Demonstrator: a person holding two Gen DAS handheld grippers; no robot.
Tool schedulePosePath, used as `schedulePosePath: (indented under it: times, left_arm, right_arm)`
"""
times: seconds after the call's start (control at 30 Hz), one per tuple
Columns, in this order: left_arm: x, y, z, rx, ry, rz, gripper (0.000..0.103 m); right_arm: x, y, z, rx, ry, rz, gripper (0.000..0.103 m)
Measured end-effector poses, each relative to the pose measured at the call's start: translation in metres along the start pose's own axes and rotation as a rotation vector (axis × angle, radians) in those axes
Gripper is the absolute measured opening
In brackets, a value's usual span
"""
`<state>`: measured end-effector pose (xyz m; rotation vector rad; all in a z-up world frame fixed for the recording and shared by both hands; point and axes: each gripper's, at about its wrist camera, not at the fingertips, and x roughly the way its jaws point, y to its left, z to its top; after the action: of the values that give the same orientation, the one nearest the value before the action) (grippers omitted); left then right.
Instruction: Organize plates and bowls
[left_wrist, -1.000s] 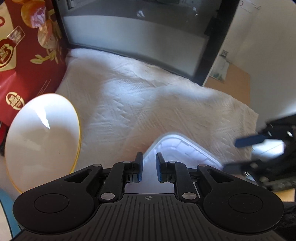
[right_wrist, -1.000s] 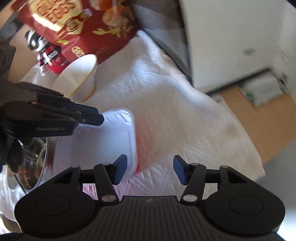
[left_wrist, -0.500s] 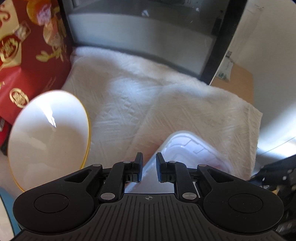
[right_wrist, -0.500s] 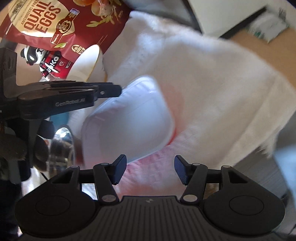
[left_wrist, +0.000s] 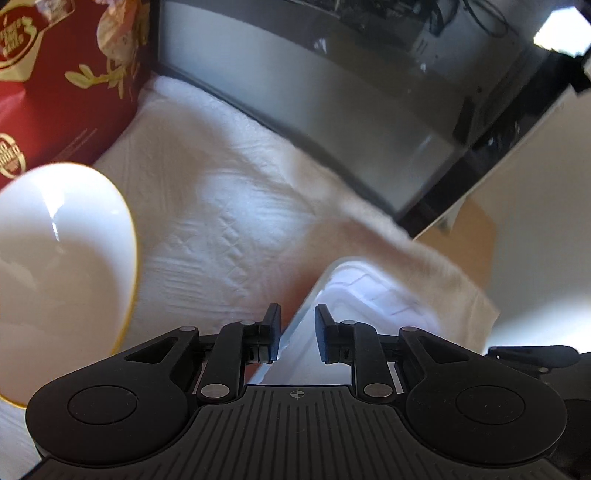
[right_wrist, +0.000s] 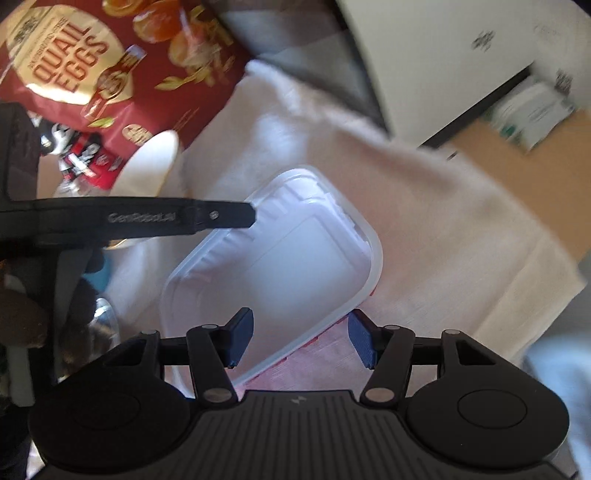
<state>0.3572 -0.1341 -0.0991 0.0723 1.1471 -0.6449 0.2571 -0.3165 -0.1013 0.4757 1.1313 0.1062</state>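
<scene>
White textured towel (left_wrist: 229, 206) covers the table, with a dark glass-fronted appliance (left_wrist: 369, 92) beyond it and a red snack bag (left_wrist: 62, 85) at far left. From the left wrist view, the left tongs (left_wrist: 296, 328) have just been parting; the rim of a white plastic tray (left_wrist: 354, 295) runs up between the pads, which stand slightly apart and do not clearly press it. A white gold-rimmed bowl (left_wrist: 62, 266) sits left of these tongs. From the right wrist view, the right tongs (right_wrist: 299, 338) stand released, astride the tray's (right_wrist: 280, 266) near edge without touching. The left tongs' finger (right_wrist: 221, 214) reaches the tray's far corner. The bowl (right_wrist: 147, 166) lies beyond, before the quail-egg bag (right_wrist: 110, 66).
</scene>
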Motion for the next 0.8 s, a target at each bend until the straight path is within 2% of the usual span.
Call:
schedulePosePath:
  times: [0.17, 0.3, 0.37, 0.43, 0.47, 0.57, 0.63, 0.8]
  left_arm:
    - [-0.04, 0.007, -0.01, -0.061, -0.068, 0.002, 0.023]
    - [-0.099, 0.024, -0.036, -0.156, -0.179, 0.029, 0.023]
    - [-0.132, 0.036, -0.059, -0.218, -0.247, 0.07, 0.023]
    - [-0.161, 0.049, -0.084, -0.278, -0.308, 0.139, 0.023]
    - [-0.174, 0.056, -0.097, -0.309, -0.331, 0.181, 0.023]
    - [-0.201, 0.072, -0.135, -0.4, -0.359, 0.325, 0.023]
    - [-0.212, 0.083, -0.162, -0.471, -0.355, 0.385, 0.023]
    - [-0.22, 0.101, -0.207, -0.63, -0.362, 0.422, 0.023]
  right_arm:
    - [-0.015, 0.004, 0.007, -0.153, -0.066, -0.135, 0.063]
    - [-0.033, 0.029, 0.011, -0.321, -0.186, -0.196, 0.063]
    - [-0.039, 0.049, 0.011, -0.394, -0.234, -0.154, 0.063]
    - [-0.038, 0.073, 0.011, -0.466, -0.239, -0.055, 0.065]
    - [-0.034, 0.086, 0.01, -0.505, -0.227, 0.004, 0.071]
    - [-0.012, 0.123, 0.003, -0.6, -0.157, 0.125, 0.076]
    - [0.006, 0.146, -0.004, -0.662, -0.109, 0.151, 0.077]
    - [0.041, 0.188, -0.016, -0.753, -0.004, 0.177, 0.078]
